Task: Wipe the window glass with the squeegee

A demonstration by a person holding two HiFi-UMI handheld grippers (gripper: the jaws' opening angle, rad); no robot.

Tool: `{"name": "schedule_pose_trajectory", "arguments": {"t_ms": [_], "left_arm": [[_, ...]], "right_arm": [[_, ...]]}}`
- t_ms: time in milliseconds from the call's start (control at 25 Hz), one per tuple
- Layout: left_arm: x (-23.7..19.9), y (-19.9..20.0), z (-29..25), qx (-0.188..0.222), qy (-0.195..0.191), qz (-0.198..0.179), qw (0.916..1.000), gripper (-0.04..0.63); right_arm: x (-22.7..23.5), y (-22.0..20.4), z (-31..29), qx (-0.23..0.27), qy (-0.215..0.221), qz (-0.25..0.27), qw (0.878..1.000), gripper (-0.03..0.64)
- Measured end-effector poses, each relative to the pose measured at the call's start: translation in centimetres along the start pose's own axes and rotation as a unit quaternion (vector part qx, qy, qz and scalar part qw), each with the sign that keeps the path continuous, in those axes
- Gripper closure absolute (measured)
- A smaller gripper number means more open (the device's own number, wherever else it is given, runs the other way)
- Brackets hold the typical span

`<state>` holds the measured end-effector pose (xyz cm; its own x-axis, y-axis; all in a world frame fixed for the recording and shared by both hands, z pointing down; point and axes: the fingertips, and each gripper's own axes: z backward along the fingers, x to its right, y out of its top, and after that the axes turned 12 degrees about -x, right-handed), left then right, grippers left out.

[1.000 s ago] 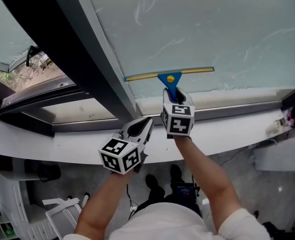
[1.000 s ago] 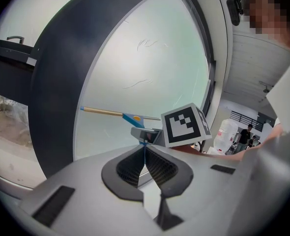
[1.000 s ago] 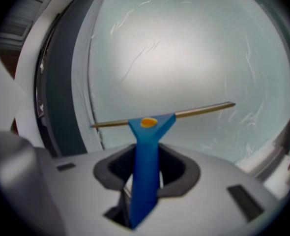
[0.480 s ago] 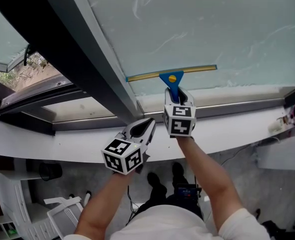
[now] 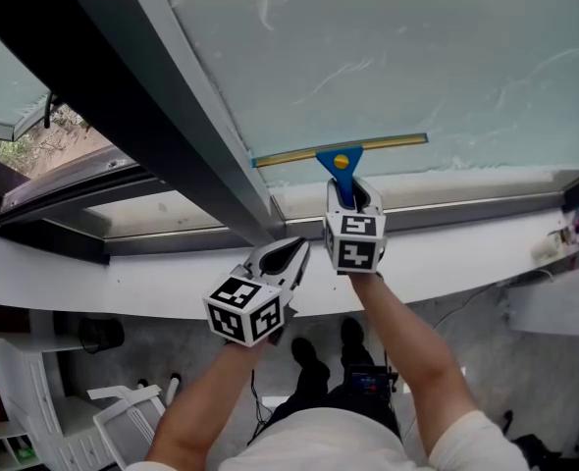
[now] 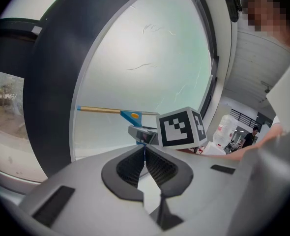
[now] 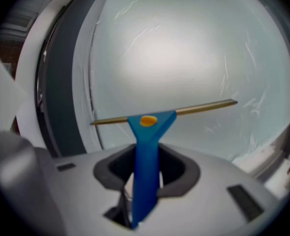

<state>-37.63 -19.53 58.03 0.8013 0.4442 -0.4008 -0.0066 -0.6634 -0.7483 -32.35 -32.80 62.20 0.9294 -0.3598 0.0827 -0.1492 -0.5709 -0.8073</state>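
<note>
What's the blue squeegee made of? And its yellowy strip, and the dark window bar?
The squeegee handle looks like smooth blue plastic: one even colour with a dull sheen. Its top strip looks like brass-coloured metal, thin and straight, though it could be painted. The window frame is probably dark painted metal, judging by its flat, sharp-edged faces.

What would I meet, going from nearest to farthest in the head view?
left gripper → right gripper → squeegee → window glass
</note>
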Motion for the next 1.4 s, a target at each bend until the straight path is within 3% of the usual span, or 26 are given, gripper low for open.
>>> {"name": "schedule_pose_trajectory", "arguments": {"t_ms": [600, 960, 1400], "left_arm": [[-1.5, -2.1, -1.6, -0.026, 0.002, 0.003, 0.9997, 0.566], [-1.9, -3.7, -2.2, -0.041, 0.001, 0.006, 0.9991, 0.567], [-2.8, -5.4, -3.2, -0.054, 0.001, 0.014, 0.9984, 0.568]], "right_arm": [[0.1, -4.9, -3.5, -0.019, 0.012, -0.015, 1.0, 0.476], [0.9, -9.5, -6.1, -0.059, 0.004, -0.016, 0.998, 0.476], [1.3, -12.1, -8.3, -0.073, -0.001, 0.002, 0.997, 0.476]]}}
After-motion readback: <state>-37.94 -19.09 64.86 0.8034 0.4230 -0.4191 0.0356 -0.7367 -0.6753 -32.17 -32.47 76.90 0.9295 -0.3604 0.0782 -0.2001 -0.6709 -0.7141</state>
